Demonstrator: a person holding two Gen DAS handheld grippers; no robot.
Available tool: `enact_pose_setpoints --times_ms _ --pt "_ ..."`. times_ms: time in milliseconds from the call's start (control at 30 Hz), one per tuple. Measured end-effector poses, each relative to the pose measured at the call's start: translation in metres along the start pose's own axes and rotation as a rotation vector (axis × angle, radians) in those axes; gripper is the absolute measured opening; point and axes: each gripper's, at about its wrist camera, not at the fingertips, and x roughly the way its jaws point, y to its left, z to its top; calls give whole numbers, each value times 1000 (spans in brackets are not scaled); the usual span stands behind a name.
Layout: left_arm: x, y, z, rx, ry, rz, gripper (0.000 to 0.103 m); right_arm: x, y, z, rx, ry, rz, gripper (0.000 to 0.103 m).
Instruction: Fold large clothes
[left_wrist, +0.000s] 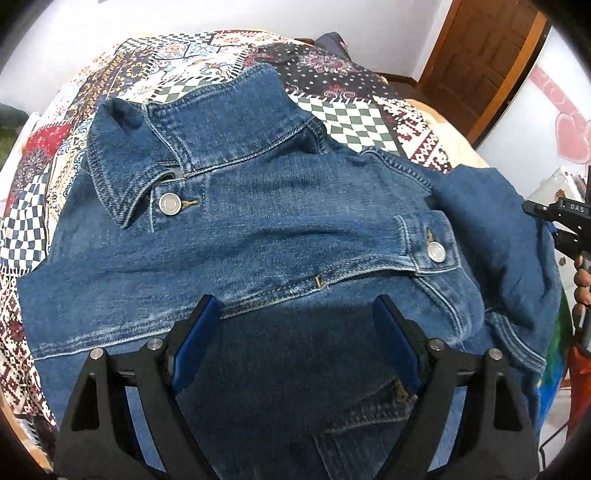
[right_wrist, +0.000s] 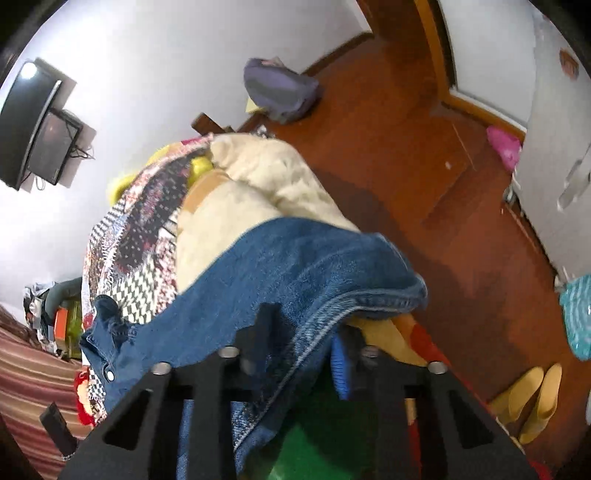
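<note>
White walls (right_wrist: 147, 74), wooden floor (right_wrist: 388, 147) (reddish), door (left_wrist: 476, 62)

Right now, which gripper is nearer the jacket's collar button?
Left. The left gripper hovers open over the jacket, just below the collar button; the right gripper clamps denim at the jacket's far side edge.

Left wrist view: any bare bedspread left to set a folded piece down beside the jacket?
Free: the bedspread beyond the collar, up to the wall, and the checked patch right of the collar. A narrow strip runs along the jacket's left edge. Crowded: the jacket fills the middle and near side, and the right gripper works its right edge.
</note>
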Motion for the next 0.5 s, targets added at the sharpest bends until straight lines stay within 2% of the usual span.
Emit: enact_pose_setpoints --times_ms 67,233,500 --pt "-9 2 -1 -4 -16 -6 84 -10 8 1 -23 -24 14 17" --pt "-43 10 2 -17 -86 -6 84 -46 49 0 -129 -77 76 17" --pt "-88 26 -2 -26 -179 2 84 -101 144 -7 -268 -145 223 10"
